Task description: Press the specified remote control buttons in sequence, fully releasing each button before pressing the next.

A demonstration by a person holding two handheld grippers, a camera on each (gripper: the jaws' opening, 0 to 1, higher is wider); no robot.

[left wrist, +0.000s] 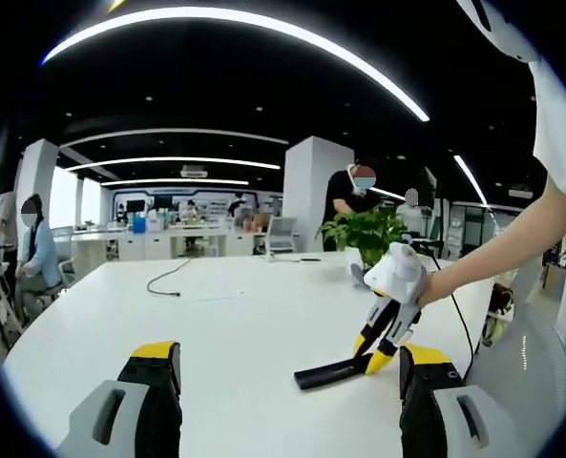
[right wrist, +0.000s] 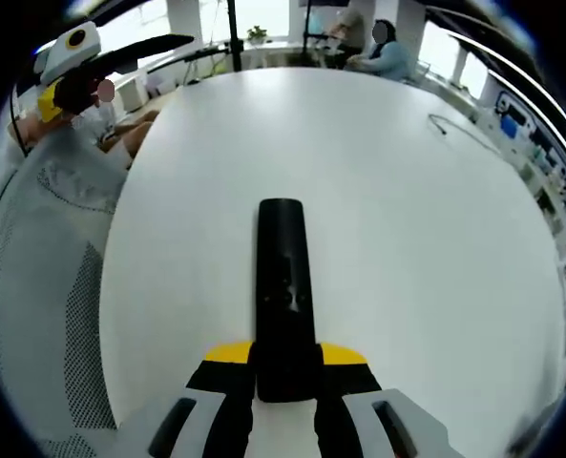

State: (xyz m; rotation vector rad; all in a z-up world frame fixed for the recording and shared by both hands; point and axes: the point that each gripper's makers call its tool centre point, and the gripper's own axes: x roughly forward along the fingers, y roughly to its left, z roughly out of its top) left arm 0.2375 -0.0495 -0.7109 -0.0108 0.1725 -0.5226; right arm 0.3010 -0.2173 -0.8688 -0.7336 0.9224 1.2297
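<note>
Two grippers work over a wide white counter [left wrist: 225, 315]. In the left gripper view, the left gripper [left wrist: 287, 382] rises from 6 o'clock with its yellow-tipped black jaws spread wide, nothing between them, hovering over bare counter. Toward 9 o'clock a seated person [left wrist: 31, 250] sits by the counter's far edge. A thin dark cable [left wrist: 165, 279] lies on the counter toward 11 o'clock from the jaws. Further right, at about 2 o'clock, a potted plant [left wrist: 370, 234] stands on the counter with a standing person [left wrist: 349, 196] behind it. At 3 o'clock a hand [left wrist: 435, 286] holds the right gripper [left wrist: 376, 355], which points down at the counter and clamps one end of the black remote control [left wrist: 328, 372]; the remote lies flat on the counter, its free end pointing toward 8 o'clock.

In the right gripper view, a grey mesh chair [right wrist: 44, 277] fills the 9 o'clock side, and the left gripper [right wrist: 68, 57] shows at 10 o'clock, well apart from the remote. At centre the remote control [right wrist: 283, 286] runs straight from 6 toward 12 o'clock, flat on the counter [right wrist: 407, 210], its near end held between the narrowed jaws of the right gripper [right wrist: 284, 377]. Its buttons are too dim to tell apart. The cable [right wrist: 450, 126] lies toward 2 o'clock.
</note>
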